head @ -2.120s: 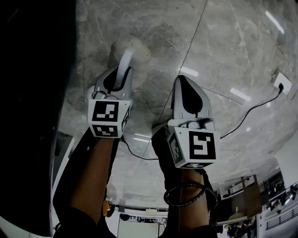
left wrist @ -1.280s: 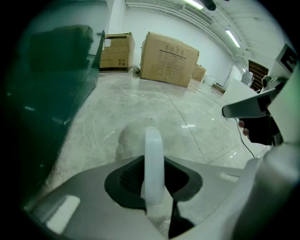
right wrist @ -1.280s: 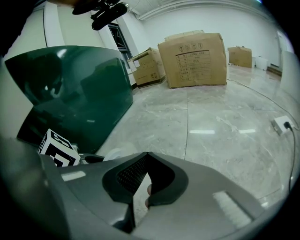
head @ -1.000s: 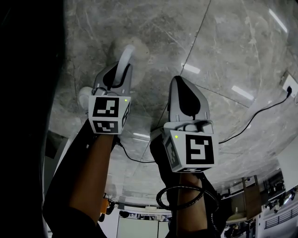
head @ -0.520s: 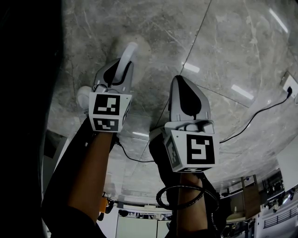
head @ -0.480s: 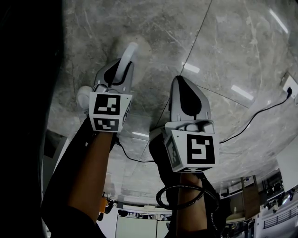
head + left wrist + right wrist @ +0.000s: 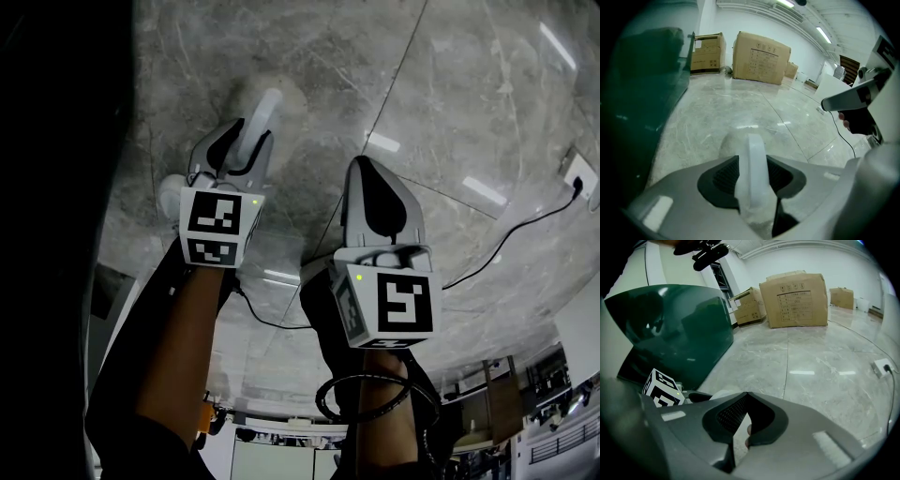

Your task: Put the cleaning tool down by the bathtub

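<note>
Left tongs are clamping the white cleaning tool by its handle, its far end pointing down at the marble floor, near the dark green bathtub. Right tongs are sitting pinched together, gripping nothing.

Nothing legible. Cardboard boxes carry printed labels, too small and blurred to read. Marker cubes show only black-and-white square patterns.

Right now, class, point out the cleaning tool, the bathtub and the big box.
Cleaning tool (image 7: 754,164), left gripper view, white handle.
Bathtub (image 7: 679,329), right gripper view, side wall.
Big box (image 7: 801,303), right gripper view, front face.
</note>
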Action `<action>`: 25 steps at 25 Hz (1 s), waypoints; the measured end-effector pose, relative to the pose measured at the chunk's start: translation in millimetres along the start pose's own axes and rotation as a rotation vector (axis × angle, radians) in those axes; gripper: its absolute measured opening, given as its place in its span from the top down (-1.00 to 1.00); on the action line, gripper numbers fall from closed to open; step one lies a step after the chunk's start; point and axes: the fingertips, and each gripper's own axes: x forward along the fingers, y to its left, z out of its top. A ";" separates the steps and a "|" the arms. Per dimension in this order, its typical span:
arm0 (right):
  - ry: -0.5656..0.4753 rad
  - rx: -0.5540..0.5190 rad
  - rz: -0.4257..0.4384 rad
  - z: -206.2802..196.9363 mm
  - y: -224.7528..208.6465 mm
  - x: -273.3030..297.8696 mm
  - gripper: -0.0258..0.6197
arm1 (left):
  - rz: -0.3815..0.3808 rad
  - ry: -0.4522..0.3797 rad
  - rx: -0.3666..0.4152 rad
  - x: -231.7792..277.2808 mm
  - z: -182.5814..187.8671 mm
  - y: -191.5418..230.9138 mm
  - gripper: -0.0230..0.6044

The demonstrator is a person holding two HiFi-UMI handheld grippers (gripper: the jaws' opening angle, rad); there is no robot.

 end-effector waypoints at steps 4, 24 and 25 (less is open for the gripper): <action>-0.001 0.002 -0.006 5.4 2.5 -7.4 0.84 | -0.007 -0.010 0.013 -8.6 7.4 -1.6 0.39; -0.097 -0.014 0.003 85.9 34.4 -76.0 0.84 | -0.047 -0.079 0.032 -84.9 82.2 -27.0 0.42; -0.100 -0.014 0.004 88.3 36.6 -79.9 0.84 | -0.050 -0.080 0.035 -88.9 84.9 -28.4 0.44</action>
